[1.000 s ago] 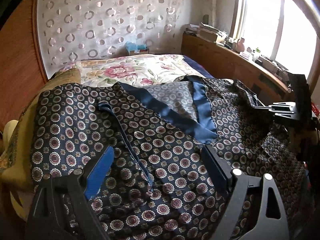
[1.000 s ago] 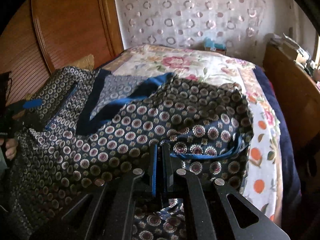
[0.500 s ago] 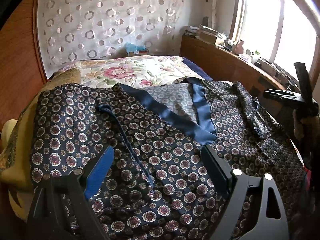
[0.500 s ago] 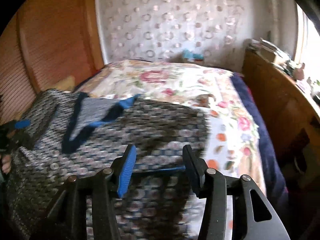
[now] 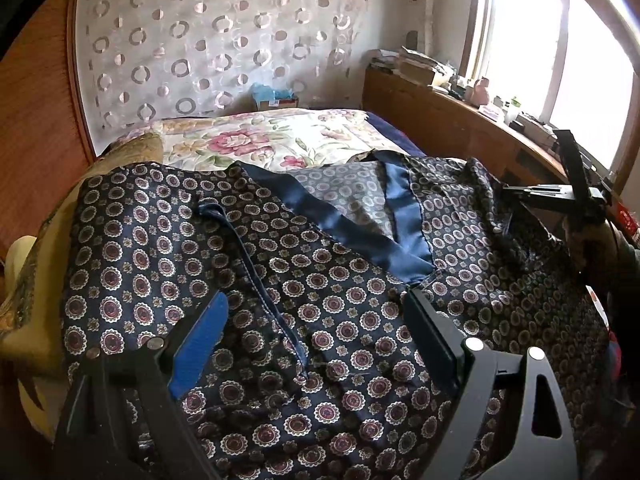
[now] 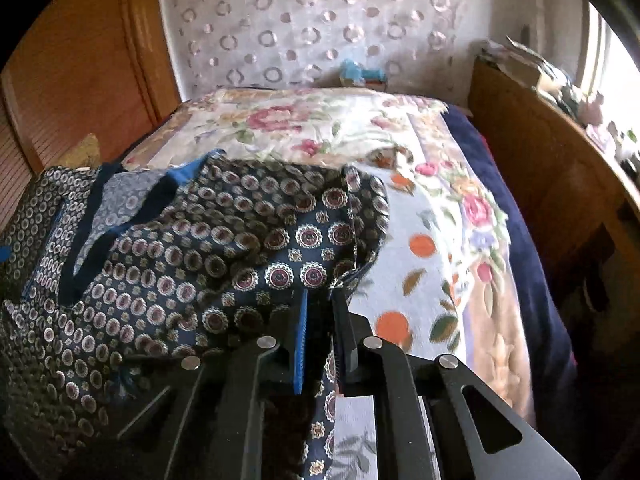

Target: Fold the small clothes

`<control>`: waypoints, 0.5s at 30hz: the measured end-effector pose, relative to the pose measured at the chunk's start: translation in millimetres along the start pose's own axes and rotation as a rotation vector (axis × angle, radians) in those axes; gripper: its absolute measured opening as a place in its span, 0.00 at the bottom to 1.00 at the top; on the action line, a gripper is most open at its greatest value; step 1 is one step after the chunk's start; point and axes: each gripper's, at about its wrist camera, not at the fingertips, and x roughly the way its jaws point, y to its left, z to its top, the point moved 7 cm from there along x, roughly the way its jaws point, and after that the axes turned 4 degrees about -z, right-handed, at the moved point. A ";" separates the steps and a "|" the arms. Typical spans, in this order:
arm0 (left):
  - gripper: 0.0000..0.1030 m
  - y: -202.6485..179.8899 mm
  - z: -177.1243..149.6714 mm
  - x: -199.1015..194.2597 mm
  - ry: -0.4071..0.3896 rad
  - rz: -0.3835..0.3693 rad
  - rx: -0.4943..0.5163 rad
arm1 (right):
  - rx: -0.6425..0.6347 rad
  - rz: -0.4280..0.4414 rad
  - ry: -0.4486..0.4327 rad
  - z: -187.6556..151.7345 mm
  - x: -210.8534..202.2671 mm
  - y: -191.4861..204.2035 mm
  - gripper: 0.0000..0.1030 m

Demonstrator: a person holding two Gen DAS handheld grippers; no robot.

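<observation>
lying spread across the near part of a floral bedspread (image 6: 404, 184), the navy patterned garment (image 5: 248, 264) has its plain blue neckline band (image 5: 360, 236) folded open toward the far end of the bed. the left gripper (image 5: 316, 320) hangs over the middle of the cloth with its jaws wide apart, nothing between the pads, a thin blue cord (image 5: 260, 280) running on the fabric between them. the right gripper (image 6: 322, 312) is at the garment's right edge, jaws closing, a strip of the patterned fabric pinched between the blue pad and the black one, the cloth bunched just ahead of it. a wooden shelf (image 5: 448, 120) runs along the right side under a bright window (image 5: 520, 36)
</observation>
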 end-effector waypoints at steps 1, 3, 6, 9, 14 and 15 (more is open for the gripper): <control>0.87 0.7 -0.2 -0.4 -0.001 0.002 -0.001 | -0.011 0.011 -0.008 2.7 -5.1 0.4 0.07; 0.87 1.4 0.0 -1.4 -0.003 0.003 -0.003 | -0.031 0.016 -0.025 9.0 -10.4 5.4 0.07; 0.87 2.3 -0.6 -2.6 -0.004 0.006 -0.004 | -0.063 -0.006 -0.048 19.2 -15.2 13.9 0.07; 0.87 3.3 -1.6 -3.2 -0.003 0.008 -0.006 | -0.080 -0.052 -0.068 25.3 -16.1 17.9 0.07; 0.87 7.1 -3.4 -3.5 0.001 0.015 -0.010 | -0.091 -0.077 -0.105 34.7 -19.2 29.5 0.07; 0.87 8.1 -4.1 -3.3 0.001 0.015 -0.012 | -0.085 -0.065 -0.112 36.8 -20.3 31.9 0.07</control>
